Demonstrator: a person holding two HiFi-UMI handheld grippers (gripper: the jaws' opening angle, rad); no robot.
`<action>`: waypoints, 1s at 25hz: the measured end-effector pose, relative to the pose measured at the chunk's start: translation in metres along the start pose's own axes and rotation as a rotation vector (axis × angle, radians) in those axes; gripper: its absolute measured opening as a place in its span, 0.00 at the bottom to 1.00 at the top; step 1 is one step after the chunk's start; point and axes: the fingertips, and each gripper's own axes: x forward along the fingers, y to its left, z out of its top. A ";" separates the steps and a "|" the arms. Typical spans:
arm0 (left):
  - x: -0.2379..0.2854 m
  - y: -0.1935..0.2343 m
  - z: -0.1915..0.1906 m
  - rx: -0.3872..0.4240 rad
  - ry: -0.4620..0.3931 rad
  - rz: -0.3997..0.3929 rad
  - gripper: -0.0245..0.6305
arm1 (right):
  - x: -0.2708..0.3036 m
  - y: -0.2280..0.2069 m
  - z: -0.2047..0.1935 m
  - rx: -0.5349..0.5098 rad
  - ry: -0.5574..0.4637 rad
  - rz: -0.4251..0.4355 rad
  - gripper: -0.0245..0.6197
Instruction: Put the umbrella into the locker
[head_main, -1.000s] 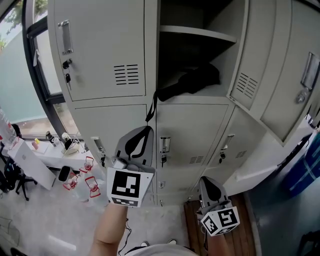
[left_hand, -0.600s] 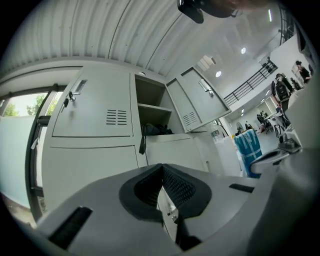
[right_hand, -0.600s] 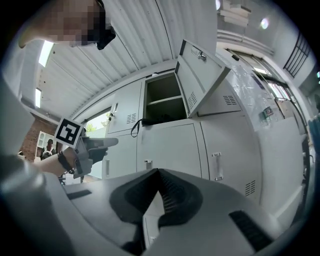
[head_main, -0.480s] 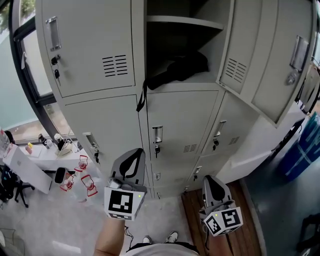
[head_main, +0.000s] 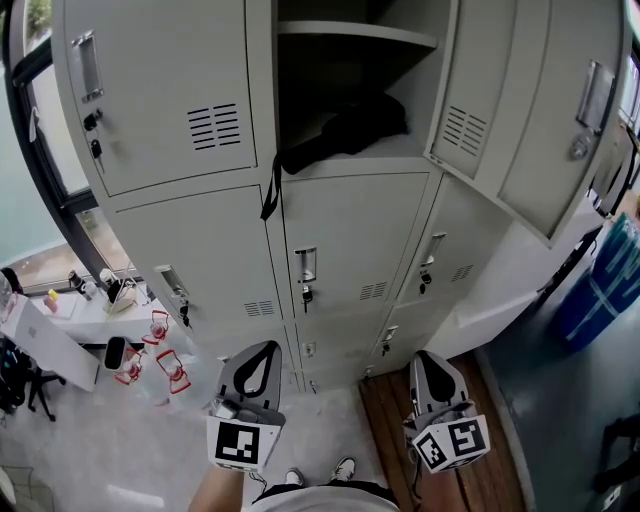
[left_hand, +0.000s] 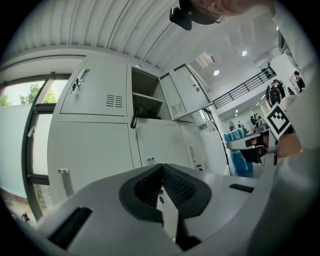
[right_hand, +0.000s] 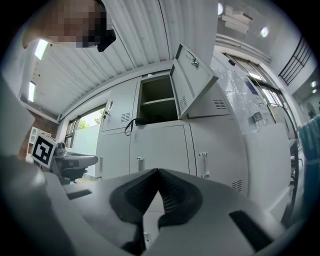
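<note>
While left gripper (head_main: 262, 348) and right gripper (head_main: 427, 357) fingers meet, umbrella (head_main: 345, 130) (black, strap dangling) inside open locker (head_main: 420, 70).

The head view looks steeply down from high up, close to the locker bank (head_main: 340, 240). The 2 gripper views sit low and side by side, facing level toward the same lockers. All 3 views share the open compartment (head_main: 340, 90).

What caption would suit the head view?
Black umbrella in the open locker; left tongs and right tongs shut below.
</note>
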 end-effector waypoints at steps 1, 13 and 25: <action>-0.003 0.001 -0.005 -0.006 0.008 0.003 0.07 | 0.000 -0.001 0.000 -0.001 0.000 -0.001 0.06; -0.014 0.001 -0.024 -0.007 0.037 0.008 0.07 | 0.000 -0.006 0.002 -0.025 0.001 -0.005 0.06; -0.018 0.000 -0.022 -0.007 0.032 0.014 0.07 | -0.002 -0.004 0.003 -0.059 0.002 -0.001 0.06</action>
